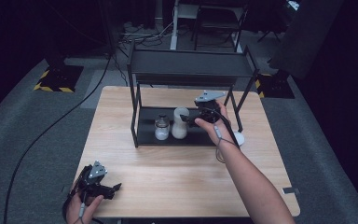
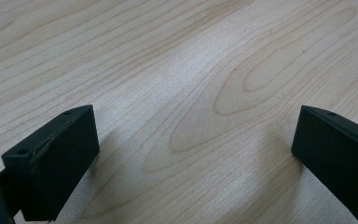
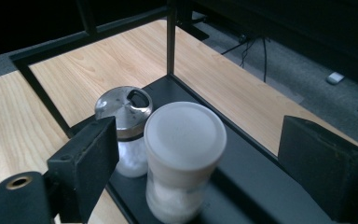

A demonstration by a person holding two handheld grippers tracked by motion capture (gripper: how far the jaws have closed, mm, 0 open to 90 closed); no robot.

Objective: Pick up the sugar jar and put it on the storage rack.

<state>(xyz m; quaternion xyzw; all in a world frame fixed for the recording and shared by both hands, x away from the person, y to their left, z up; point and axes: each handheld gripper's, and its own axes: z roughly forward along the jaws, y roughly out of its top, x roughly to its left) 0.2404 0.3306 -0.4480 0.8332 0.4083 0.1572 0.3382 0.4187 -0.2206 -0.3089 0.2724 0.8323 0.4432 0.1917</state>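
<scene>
Two jars stand touching on the rack's (image 1: pixel 142 133) bottom shelf, so the right gripper (image 3: pixel 193 158), fingers wide and empty around the white-lidded jar (image 3: pixel 185 135), may topple the shaker (image 3: pixel 123 114); left gripper (image 2: pixel 191 158) rests open on the tabletop (image 2: pixel 191 60).

Bright tabletop, dark surroundings, soft shadows

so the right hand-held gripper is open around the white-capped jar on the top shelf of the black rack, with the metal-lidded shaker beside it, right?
Not quite: the white-capped jar stands on the bottom shelf of the black rack, as the high view shows. The rest holds: the right hand-held gripper is open around it, with the metal-lidded shaker beside it.
</scene>
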